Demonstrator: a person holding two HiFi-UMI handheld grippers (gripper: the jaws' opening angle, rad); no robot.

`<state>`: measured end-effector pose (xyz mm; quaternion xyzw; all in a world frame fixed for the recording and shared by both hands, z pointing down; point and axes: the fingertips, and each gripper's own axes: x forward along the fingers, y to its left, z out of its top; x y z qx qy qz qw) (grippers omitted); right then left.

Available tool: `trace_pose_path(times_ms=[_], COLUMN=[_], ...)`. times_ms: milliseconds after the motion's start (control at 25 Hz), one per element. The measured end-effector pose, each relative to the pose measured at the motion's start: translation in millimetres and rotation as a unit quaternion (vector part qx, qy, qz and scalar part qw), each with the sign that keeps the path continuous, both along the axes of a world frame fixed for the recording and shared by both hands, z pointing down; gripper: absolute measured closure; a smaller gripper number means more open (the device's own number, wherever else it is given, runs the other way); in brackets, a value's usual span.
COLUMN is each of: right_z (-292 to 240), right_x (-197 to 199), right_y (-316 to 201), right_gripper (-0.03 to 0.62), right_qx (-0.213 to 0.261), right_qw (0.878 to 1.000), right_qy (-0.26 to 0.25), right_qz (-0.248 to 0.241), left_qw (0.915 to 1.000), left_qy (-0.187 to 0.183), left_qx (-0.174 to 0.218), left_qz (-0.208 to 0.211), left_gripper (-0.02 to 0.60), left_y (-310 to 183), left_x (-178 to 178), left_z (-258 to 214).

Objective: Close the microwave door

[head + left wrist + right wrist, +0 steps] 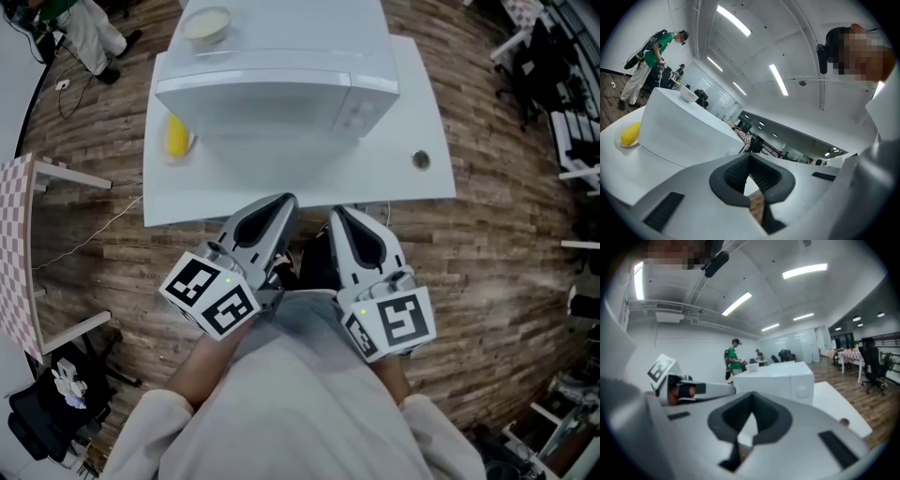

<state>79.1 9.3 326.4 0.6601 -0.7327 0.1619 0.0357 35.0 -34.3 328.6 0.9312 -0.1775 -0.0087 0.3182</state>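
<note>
Microwave (281,89) sits mid-counter (422,112), its door apparently flush, while left tool (278,208) and right tool (344,220) hang short of it, pinched together and empty, so at most a confirming push seems left.

White microwave (281,94), white table (281,183), yellow object (176,137), cream bowl (206,24), brown wood-plank floor (506,253).
</note>
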Motion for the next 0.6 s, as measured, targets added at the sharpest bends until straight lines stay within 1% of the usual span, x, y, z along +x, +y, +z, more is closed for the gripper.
trace_pose_path(times_ms=[120, 280, 440, 600], right_z=[-4, -14, -23, -26], right_x=[-2, 7, 7, -3], right_y=[1, -3, -5, -9], right_gripper=[0.571, 0.571, 0.571, 0.571], right_qx=[0.003, 0.013, 0.019, 0.02], right_qw=[1.0, 1.0, 0.998, 0.996], right_qy=[-0.005, -0.022, -0.044, -0.047], right_qz=[-0.002, -0.015, -0.042, -0.075], left_qw=[0.9999, 0.9998, 0.9998, 0.9997], left_qy=[0.0, 0.006, 0.016, 0.018], left_qx=[0.01, 0.018, 0.013, 0.014], left_qz=[0.003, 0.005, 0.005, 0.004], left_gripper=[0.568, 0.568, 0.568, 0.568], left_y=[2, -3, -6, -9], left_x=[-2, -3, -8, -15], left_z=[-3, -10, -14, -15])
